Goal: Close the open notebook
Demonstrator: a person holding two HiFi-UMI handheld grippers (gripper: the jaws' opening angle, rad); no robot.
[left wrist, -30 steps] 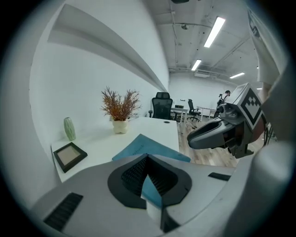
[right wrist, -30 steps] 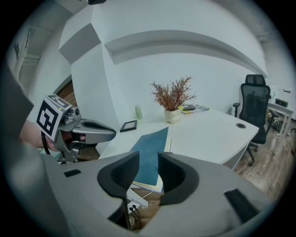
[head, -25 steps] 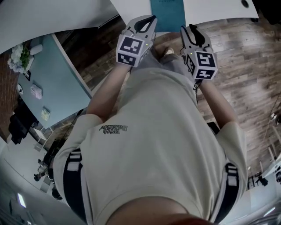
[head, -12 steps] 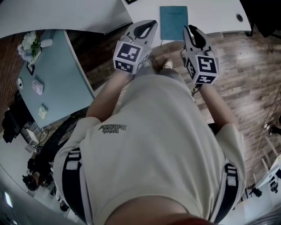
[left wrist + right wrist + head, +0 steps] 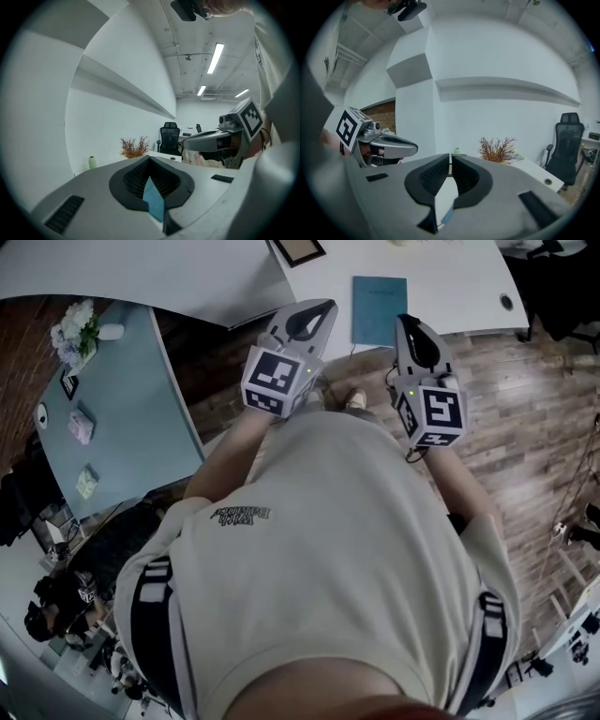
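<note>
Notebook: the teal notebook (image 5: 379, 310) lies closed and flat on the white table (image 5: 450, 273), close to the table's near edge; its cover faces up; nothing touches it

Left claw: the left claw (image 5: 324, 306) is held up in the air in front of the person's chest, above the wooden floor (image 5: 525, 409) and just short of the table's near edge; its jaws are together at the tips and grip nothing; it is apart from the notebook

Right claw: the right claw (image 5: 404, 322) hangs beside the left one at about the same height, also short of the table's near edge; its jaws have just been closing and now stand nearly together, with only a thin slit at the tips and nothing between them

Table: a dark picture frame (image 5: 298, 249) lies near its left corner; a round black cable hole (image 5: 507, 302) sits by the near edge, to the right of the notebook

Surroundings: a pale blue table (image 5: 122, 409) stands at the left with a bunch of white flowers (image 5: 75, 329) at its far end; the left gripper view shows a black office chair (image 5: 169, 138) and a reddish dried plant (image 5: 133, 147) against a white wall
</note>
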